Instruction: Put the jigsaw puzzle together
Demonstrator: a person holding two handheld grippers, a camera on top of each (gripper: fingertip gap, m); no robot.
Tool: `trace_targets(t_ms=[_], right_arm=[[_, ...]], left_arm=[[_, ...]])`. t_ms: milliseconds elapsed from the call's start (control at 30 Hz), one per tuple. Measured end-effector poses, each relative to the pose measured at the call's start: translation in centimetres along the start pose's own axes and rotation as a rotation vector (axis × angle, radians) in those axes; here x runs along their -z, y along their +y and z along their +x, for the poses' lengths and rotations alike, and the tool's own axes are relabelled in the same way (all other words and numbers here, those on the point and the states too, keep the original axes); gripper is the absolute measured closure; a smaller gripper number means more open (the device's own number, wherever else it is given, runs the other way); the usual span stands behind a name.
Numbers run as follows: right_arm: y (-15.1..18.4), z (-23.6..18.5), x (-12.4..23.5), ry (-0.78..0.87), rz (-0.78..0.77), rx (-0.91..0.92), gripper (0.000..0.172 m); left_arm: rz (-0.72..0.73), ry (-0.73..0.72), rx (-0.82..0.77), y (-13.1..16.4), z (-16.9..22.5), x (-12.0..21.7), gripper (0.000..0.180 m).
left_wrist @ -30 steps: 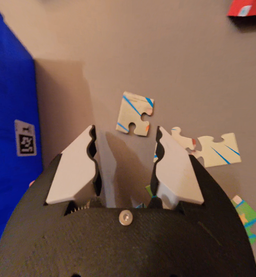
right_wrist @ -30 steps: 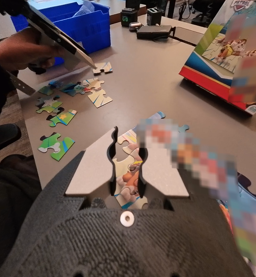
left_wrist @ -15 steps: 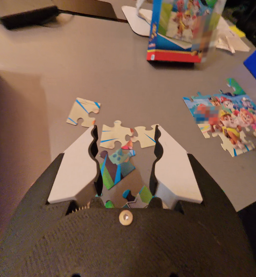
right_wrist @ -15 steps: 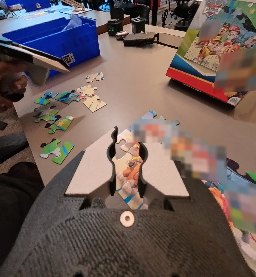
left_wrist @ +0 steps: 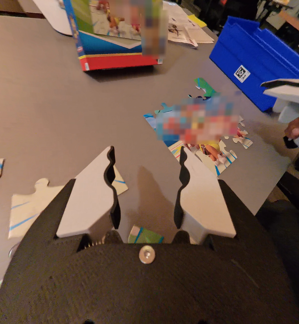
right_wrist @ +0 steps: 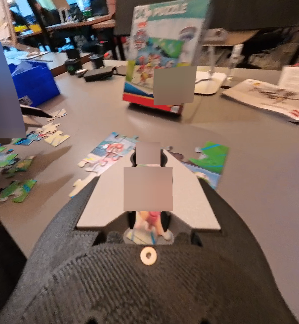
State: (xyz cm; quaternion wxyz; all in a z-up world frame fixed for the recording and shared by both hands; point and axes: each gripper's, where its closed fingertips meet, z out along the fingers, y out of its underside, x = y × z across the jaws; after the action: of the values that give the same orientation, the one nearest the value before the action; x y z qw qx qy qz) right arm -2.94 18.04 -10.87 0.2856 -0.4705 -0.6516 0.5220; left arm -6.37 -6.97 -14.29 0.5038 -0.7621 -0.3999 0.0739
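Note:
My left gripper (left_wrist: 146,148) is open and empty, low over the grey table (left_wrist: 40,105), with only bare table between its fingers. A cream puzzle piece with blue lines (left_wrist: 31,206) lies partly under its left finger, and a green piece (left_wrist: 145,235) shows at its base. The part-assembled puzzle (left_wrist: 210,154) lies just beyond its right fingertip. My right gripper (right_wrist: 148,152) hovers over the same puzzle (right_wrist: 108,152). Its pads stand a narrow gap apart, and a blurred patch hides most of that gap. It also shows at the right edge of the left wrist view (left_wrist: 288,89), with nothing at its tip.
A puzzle box (left_wrist: 113,45) stands upright at the back of the table. A blue bin (left_wrist: 260,57) sits behind the right gripper, another (right_wrist: 35,82) at far left. Loose pieces (right_wrist: 56,136) and green ones (right_wrist: 17,191) lie left. Papers (right_wrist: 267,98) lie at back right. My right tips are about 30 cm from the green piece (left_wrist: 145,235), my left tips only 11 cm. It is also in sight in the right wrist view (right_wrist: 27,161).
The left view swung right, from the blue bin and loose cream pieces to the box and assembled puzzle. The right view tilted up. Neither gripper took hold of anything.

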Motion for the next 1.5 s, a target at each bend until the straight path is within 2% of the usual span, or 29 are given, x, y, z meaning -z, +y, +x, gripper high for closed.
trace_targets(t_ms=[100, 200, 367, 767, 967, 1133, 1267, 1500], right_arm=[[0.2, 3.7, 2.0, 0.108, 0.015, -0.005, 0.149], [0.3, 5.3, 3.4, 0.156, 0.044, -0.012, 0.149], [1.4, 6.0, 4.0, 0.192, 0.086, 0.002, 0.149], [2.1, 7.0, 5.2, 0.209, 0.149, -0.036, 0.148], [2.4, 6.3, 4.8, 0.193, 0.123, 0.020, 0.145], [2.5, 5.7, 4.6, 0.215, 0.115, 0.099, 0.143], [2.5, 6.2, 4.6, 0.204, 0.116, 0.040, 0.144], [4.1, 6.6, 3.2, 0.129, -0.007, -0.068, 0.133]], left_arm=[[-0.032, -0.003, -0.050, -0.7, 0.6, -2.0, 0.107], [-0.037, 0.013, -0.075, -1.7, 1.4, -3.3, 0.108], [-0.042, 0.029, -0.103, -2.3, 2.3, -4.7, 0.114], [-0.063, 0.073, -0.114, -3.0, 3.6, -6.9, 0.118], [-0.015, 0.040, -0.155, -4.2, 2.2, -7.9, 0.122], [0.017, 0.090, -0.079, -4.9, 1.5, -7.3, 0.123], [0.035, 0.091, -0.059, -5.3, 1.0, -6.6, 0.124], [0.059, 0.098, -0.050, -5.0, 0.8, -5.9, 0.127]])
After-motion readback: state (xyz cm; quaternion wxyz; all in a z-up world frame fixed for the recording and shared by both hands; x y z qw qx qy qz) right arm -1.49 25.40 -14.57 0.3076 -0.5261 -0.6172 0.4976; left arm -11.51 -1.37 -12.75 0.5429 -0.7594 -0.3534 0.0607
